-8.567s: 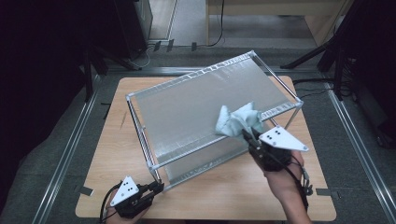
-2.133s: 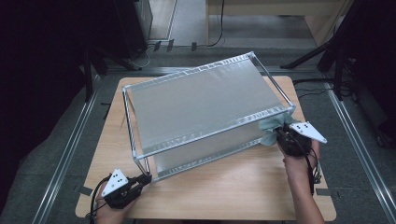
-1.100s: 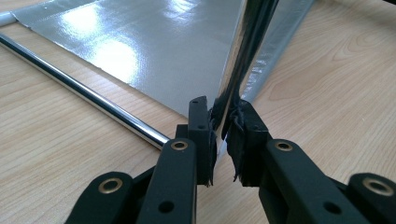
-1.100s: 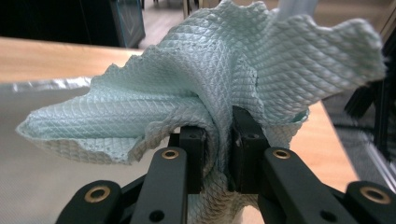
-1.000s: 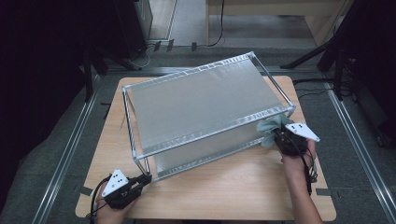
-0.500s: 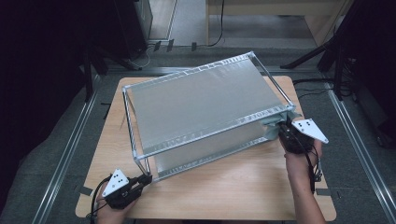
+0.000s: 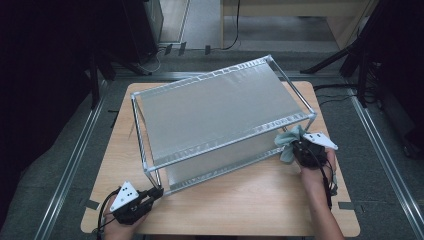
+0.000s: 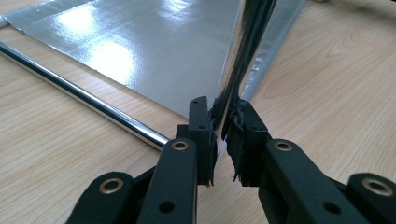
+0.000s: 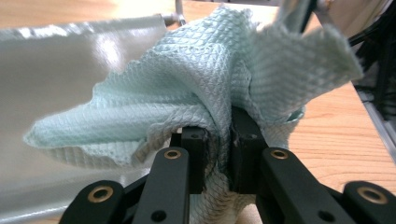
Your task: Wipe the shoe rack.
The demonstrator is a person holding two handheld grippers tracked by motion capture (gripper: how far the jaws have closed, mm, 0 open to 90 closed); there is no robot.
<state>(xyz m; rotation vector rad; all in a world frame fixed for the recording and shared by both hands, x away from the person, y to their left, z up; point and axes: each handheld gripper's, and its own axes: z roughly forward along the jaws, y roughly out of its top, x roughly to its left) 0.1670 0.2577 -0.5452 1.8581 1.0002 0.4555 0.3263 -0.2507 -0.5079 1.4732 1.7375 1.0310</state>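
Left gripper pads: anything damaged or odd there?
Yes. In the left gripper view the pads look frayed, with ragged black edges where the left gripper clamps the chrome post of the rack. The rack itself stands level.

High view: overhead, facing forward and down on the table [image 7: 225, 200].
Gripper views: close, low, along each gripper's jaws.
Shared: silver rack [image 7: 215, 107].

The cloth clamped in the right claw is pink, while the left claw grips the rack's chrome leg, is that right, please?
Not quite: the cloth in the right claw is pale green, as the right gripper view shows. The left claw does grip the rack's chrome leg.
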